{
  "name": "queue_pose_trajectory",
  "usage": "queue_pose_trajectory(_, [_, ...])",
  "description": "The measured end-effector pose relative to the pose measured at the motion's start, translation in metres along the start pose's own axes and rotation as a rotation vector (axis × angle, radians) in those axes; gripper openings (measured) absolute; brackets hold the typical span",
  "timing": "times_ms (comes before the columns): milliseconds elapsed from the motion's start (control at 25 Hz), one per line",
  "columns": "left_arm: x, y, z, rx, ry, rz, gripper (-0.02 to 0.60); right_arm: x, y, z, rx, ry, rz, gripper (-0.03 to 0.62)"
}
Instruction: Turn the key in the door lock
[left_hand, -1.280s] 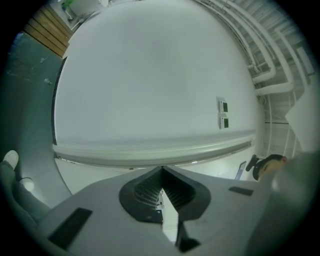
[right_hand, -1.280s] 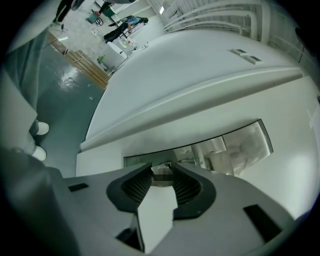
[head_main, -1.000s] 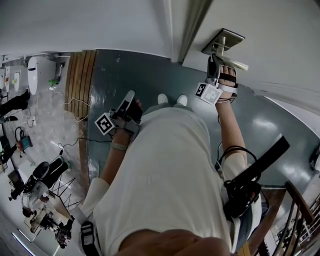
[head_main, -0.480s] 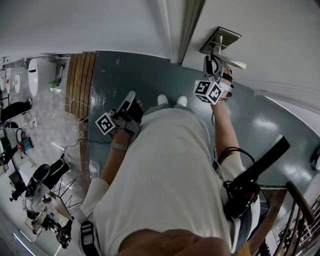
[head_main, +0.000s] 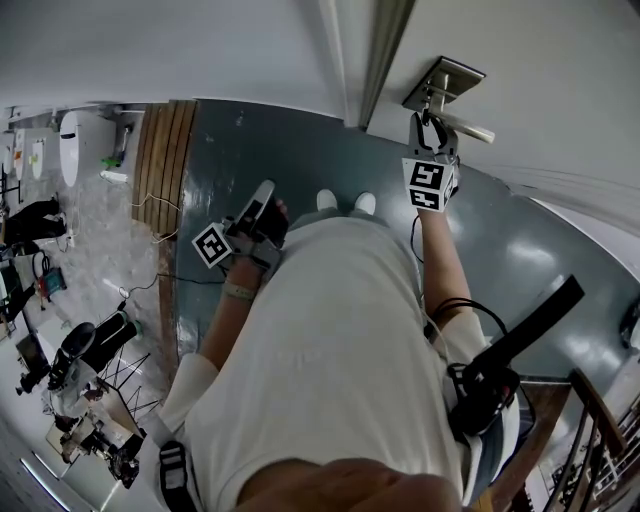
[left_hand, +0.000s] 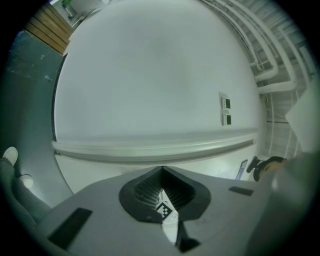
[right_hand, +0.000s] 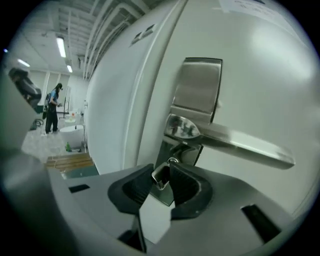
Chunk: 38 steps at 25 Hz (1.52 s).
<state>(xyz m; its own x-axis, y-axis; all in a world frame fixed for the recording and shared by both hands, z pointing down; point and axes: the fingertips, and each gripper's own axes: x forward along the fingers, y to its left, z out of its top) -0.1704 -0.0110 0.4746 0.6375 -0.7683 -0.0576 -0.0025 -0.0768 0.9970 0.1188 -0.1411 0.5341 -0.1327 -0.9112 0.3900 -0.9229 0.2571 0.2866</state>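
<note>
Left gripper (left_hand: 162, 169) idle, jaws pinched together on nothing. Right gripper (right_hand: 164, 172) jaws, just closing, clamped on the key (right_hand: 159, 180), seated in the lock (right_hand: 173, 161) under the lever handle (right_hand: 240, 145). Behind, steel plate (right_hand: 199, 92) on white door (right_hand: 270, 70).

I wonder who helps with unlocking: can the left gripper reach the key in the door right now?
Probably not. The left gripper hangs beside the person, away from the door, and the right gripper, its jaws just closing, clamps the key.
</note>
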Motion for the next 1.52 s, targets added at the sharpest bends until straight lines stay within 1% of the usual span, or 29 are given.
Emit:
queue_pose_trajectory(40, [0.0,-0.001,0.0,0.0,0.001,0.0,0.008,0.0,-0.001,-0.001,0.089,-0.017,0.021,0.109])
queue_pose_trajectory(80, [0.0,-0.001,-0.001,0.0,0.001,0.0,0.008,-0.002,-0.004,-0.002,0.22,-0.039,0.052,0.083])
queue_pose_trajectory(120, [0.0,-0.001,-0.001,0.0,0.002,0.0,0.008,-0.003,-0.007,-0.004,0.369,-0.062,0.085,0.081])
queue_pose_trajectory(160, [0.0,-0.002,-0.001,0.0,0.003,0.0,0.008,-0.004,-0.009,-0.005,0.495,-0.083,0.111,0.081])
queue_pose_trajectory(200, [0.0,-0.001,-0.001,0.0,0.004,0.0,0.008,-0.005,-0.01,-0.005,0.575,-0.096,0.126,0.08])
queue_pose_trajectory(320, [0.001,0.001,-0.001,-0.002,0.005,0.002,0.008,-0.005,-0.011,-0.006,0.706,-0.11,0.156,0.08])
queue_pose_trajectory(400, [0.002,0.001,0.0,-0.005,0.007,0.003,0.008,-0.005,-0.013,-0.007,0.823,-0.123,0.183,0.08])
queue_pose_trajectory(440, [0.002,0.001,0.0,-0.007,0.007,0.003,0.008,-0.004,-0.013,-0.007,0.898,-0.133,0.199,0.08])
queue_pose_trajectory(600, [0.003,0.002,0.002,-0.014,0.004,0.004,0.008,-0.004,-0.014,-0.006,1.257,-0.191,0.285,0.072])
queue_pose_trajectory(760, [0.002,0.003,0.005,-0.022,-0.004,0.003,0.008,-0.005,-0.015,-0.014,1.555,-0.199,0.324,0.072])
queue_pose_trajectory(840, [0.001,0.005,0.007,-0.027,-0.006,0.002,0.008,-0.004,-0.015,-0.019,1.733,-0.238,0.369,0.066])
queue_pose_trajectory(880, [0.001,0.006,0.007,-0.029,-0.006,0.002,0.008,-0.003,-0.015,-0.021,1.805,-0.259,0.391,0.066])
queue_pose_trajectory(1000, [0.001,0.008,0.008,-0.036,-0.006,0.003,0.008,-0.002,-0.015,-0.024,1.949,-0.305,0.438,0.066])
queue_pose_trajectory(1200, [0.004,0.008,0.008,-0.045,-0.004,0.001,0.008,-0.001,-0.017,-0.027,2.067,-0.358,0.478,0.066])
queue_pose_trajectory(1240, [0.004,0.008,0.009,-0.045,-0.004,0.001,0.008,-0.001,-0.017,-0.029,2.11,-0.377,0.488,0.066])
queue_pose_trajectory(1280, [0.004,0.007,0.009,-0.043,-0.003,0.001,0.008,-0.001,-0.017,-0.031,2.16,-0.405,0.501,0.04])
queue_pose_trajectory(1320, [0.004,0.006,0.009,-0.042,-0.003,0.0,0.008,-0.001,-0.017,-0.032,2.195,-0.433,0.516,0.04])
queue_pose_trajectory(1400, [0.004,0.005,0.01,-0.042,-0.002,0.001,0.008,-0.002,-0.018,-0.032,2.197,-0.457,0.53,0.04])
queue_pose_trajectory(1520, [0.003,0.006,0.011,-0.04,-0.005,0.003,0.008,-0.001,-0.018,-0.032,2.176,-0.447,0.532,0.04])
